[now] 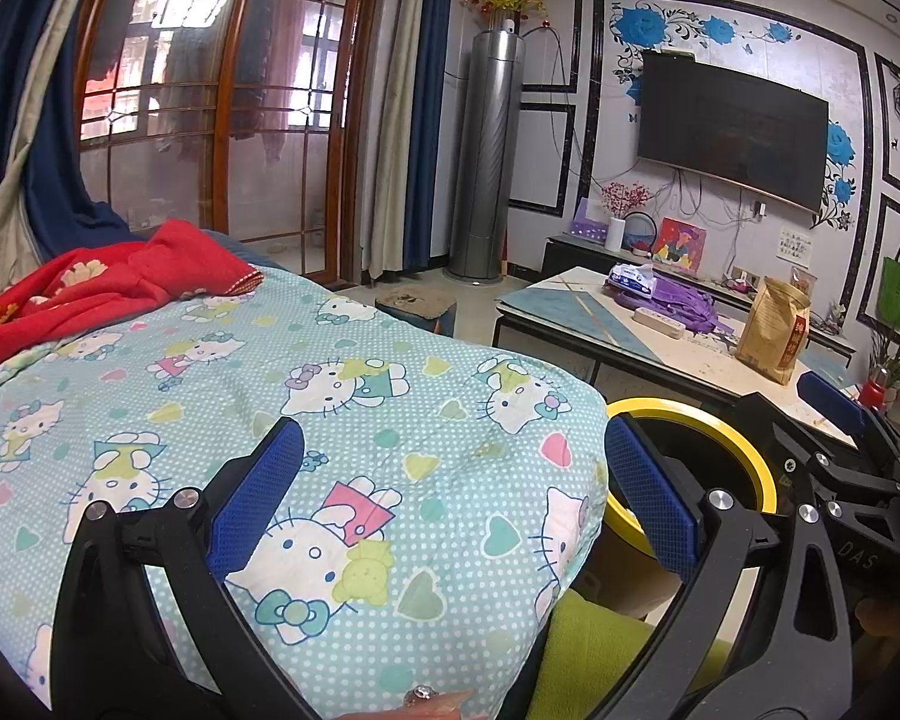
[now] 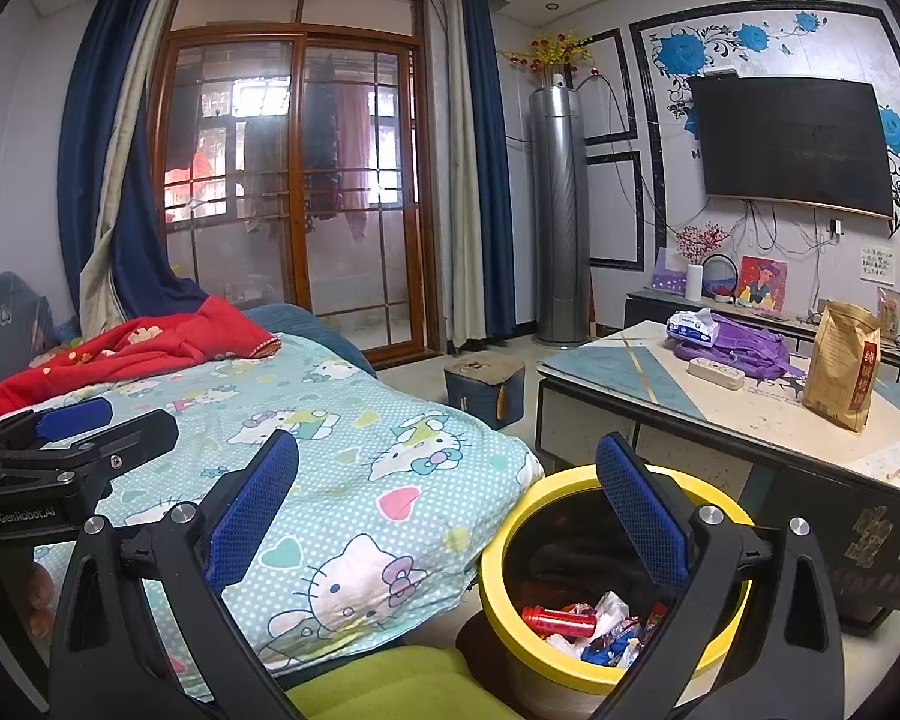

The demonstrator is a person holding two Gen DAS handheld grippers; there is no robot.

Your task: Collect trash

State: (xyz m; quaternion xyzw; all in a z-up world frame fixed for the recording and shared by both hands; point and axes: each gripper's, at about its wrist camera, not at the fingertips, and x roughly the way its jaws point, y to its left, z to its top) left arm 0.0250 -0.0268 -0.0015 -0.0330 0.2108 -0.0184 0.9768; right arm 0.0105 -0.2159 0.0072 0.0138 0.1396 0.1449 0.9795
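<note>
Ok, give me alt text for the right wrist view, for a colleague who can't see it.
The open, empty right gripper hovers between a yellow-rimmed trash bin holding wrappers and a Hello Kitty quilt. The left gripper shows at left; a coffee table carrying a brown paper bag stands behind.

- The left wrist view looks low and close over the pale blue cartoon-cat quilt (image 1: pixel 306 396), facing the black wall-mounted television (image 1: pixel 732 129) at 2 o'clock
- The right wrist view sits just to its right, higher, above the yellow-rimmed round trash bin (image 2: pixel 615 585) at 5 o'clock
- Both share the quilt, bin, wood-framed glass doors (image 2: pixel 294 192), silver tower air conditioner (image 1: pixel 489 156) and each other's gripper
</note>
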